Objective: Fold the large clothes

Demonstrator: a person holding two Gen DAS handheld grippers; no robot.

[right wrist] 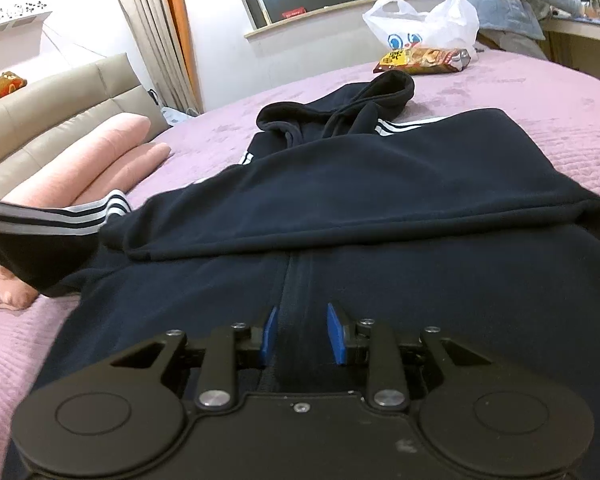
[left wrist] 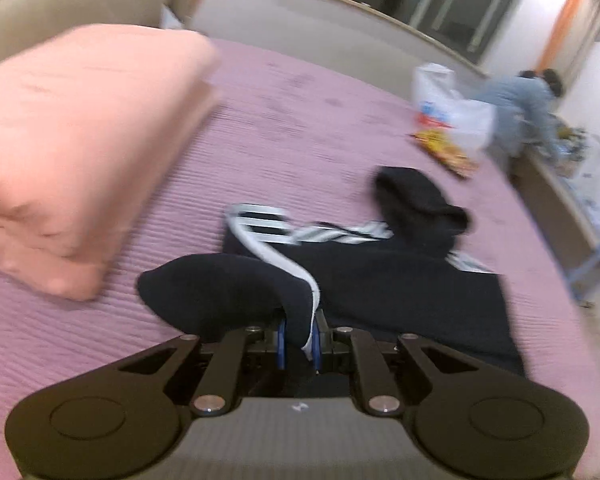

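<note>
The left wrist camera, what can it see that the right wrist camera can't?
Only the left wrist view shows the left gripper shut on the dark navy white-striped sleeve, lifted off the bed.

Only the right wrist view shows the right gripper with its jaws open and nothing pinched, over the jacket's front zip, and a small brown toy on the beige headboard.

Both show the navy hooded jacket, the purple bedspread, the folded pink blanket, the white plastic bag, the snack packet and a person in blue.
</note>
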